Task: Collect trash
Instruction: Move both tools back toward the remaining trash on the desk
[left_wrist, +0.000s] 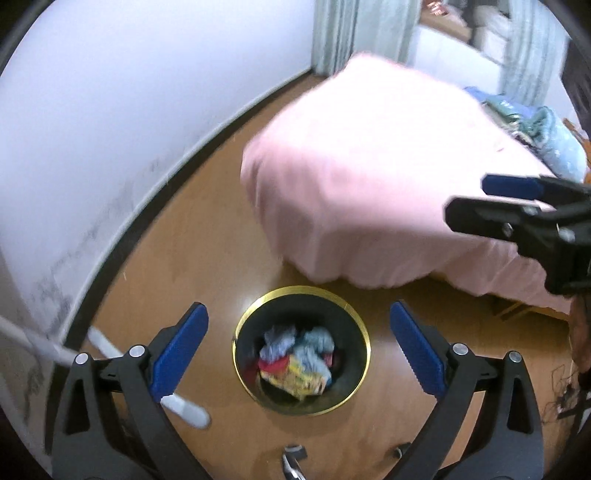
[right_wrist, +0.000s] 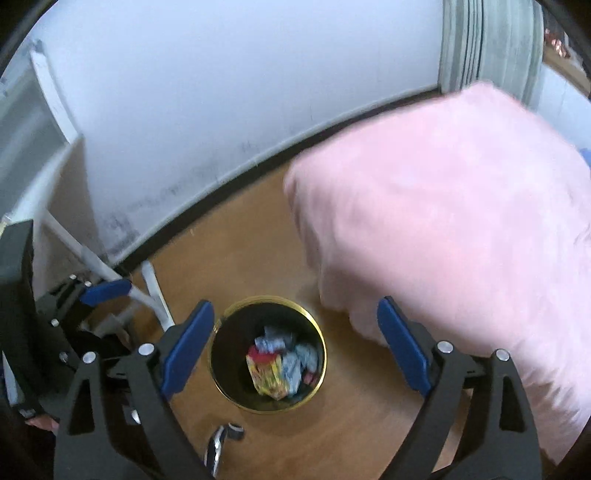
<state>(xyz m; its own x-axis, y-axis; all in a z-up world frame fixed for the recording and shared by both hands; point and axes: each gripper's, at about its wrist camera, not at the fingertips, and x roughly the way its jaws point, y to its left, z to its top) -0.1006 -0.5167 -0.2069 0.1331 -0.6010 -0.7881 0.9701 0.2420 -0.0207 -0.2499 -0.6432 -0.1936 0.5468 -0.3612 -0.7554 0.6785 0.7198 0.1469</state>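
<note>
A brown wooden floor (left_wrist: 207, 236) runs up to a pale wall (left_wrist: 110, 92) with a dark baseboard, and a bed under a pink blanket (left_wrist: 369, 177) fills the 2 o'clock side of both views. On the floor stands a round black bin (left_wrist: 301, 350) with a gold rim, just beside the hanging edge of the blanket. Inside it lies the trash (left_wrist: 295, 363): crumpled pale blue and white paper, with a yellow and red wrapper at 6 o'clock in the pile.

The left gripper (left_wrist: 299, 350) hangs above the bin, jaws spread wide with nothing between them. The right gripper (right_wrist: 295, 350) is likewise above the bin, jaws spread and empty. A white metal frame (right_wrist: 155, 295) leans at 9 o'clock by the wall.
</note>
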